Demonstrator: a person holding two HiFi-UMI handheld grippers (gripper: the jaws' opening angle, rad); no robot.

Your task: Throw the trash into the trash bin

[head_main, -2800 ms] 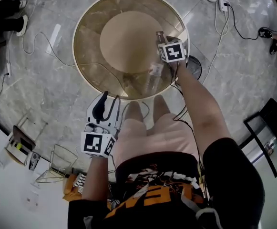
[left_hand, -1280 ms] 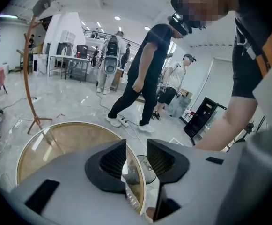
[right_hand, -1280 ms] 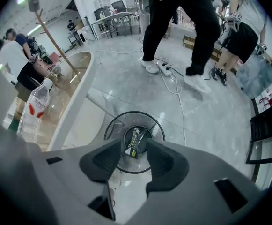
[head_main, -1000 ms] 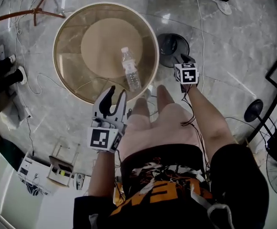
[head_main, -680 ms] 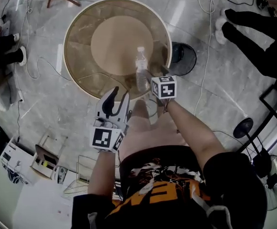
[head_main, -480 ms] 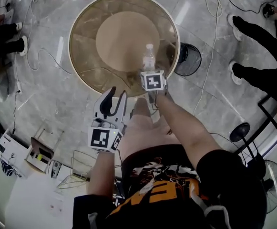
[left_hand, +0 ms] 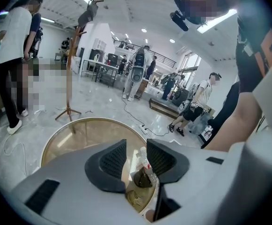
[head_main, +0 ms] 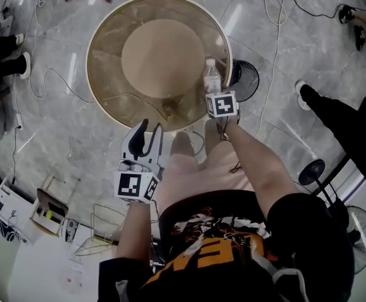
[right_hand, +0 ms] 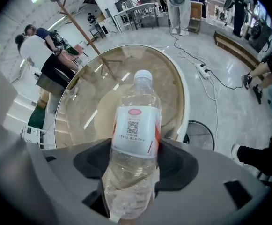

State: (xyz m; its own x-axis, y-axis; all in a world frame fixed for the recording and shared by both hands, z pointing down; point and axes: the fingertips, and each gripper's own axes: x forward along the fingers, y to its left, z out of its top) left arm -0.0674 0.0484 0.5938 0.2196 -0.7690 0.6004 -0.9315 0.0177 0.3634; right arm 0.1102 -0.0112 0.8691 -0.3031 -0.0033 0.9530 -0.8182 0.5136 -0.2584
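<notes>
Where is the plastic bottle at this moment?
In the head view the plastic bottle is right of centre, gripped between the jaws of the right gripper, which have just been closing, over the right rim of the round glass table.

Right now, bottle [right_hand: 135, 139]: clear, crinkled plastic, glossy label. Round top [head_main: 107, 74] is tinted glass (smooth, shiny). Floor [head_main: 63, 131] polished grey stone. My left gripper [left_hand: 136, 148]: matt grey shell, ribbed matt black pads [left_hand: 111, 159].

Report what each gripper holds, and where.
The right gripper, jaws just closing, grips the plastic bottle by its lower body. The left gripper holds nothing.
</notes>
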